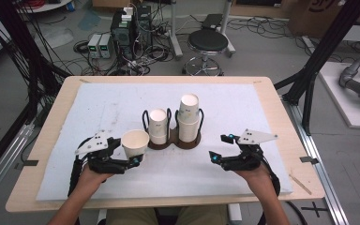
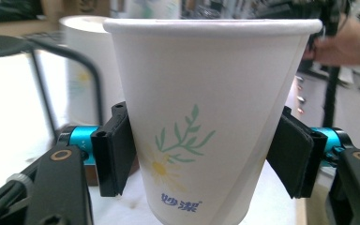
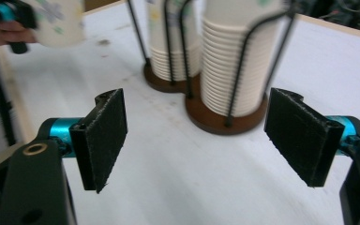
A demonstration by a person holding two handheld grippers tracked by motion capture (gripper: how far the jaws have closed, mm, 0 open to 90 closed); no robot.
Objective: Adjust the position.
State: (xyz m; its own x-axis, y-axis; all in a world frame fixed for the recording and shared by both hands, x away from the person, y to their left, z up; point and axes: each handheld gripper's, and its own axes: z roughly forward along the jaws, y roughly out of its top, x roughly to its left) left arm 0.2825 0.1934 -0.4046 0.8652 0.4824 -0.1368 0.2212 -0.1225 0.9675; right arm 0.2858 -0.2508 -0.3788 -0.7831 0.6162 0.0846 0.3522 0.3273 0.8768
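Cup point(image 2: 206, 117) upright, clamped between pads of left gripper point(image 1: 130, 154) at 9 o'clock of wire rack point(image 1: 173, 136) holding two cup stacks point(image 1: 189, 117), right gripper point(image 3: 201, 136) at 3 o'clock, jaws spread wide, grasping nothing.

The cup rack point(image 1: 174, 140) with two stacks point(image 1: 189, 117) stands in the middle of the counter point(image 1: 272, 108). In front of the right gripper point(image 3: 197, 140) the white surface is free up to the rack; both sides are open.
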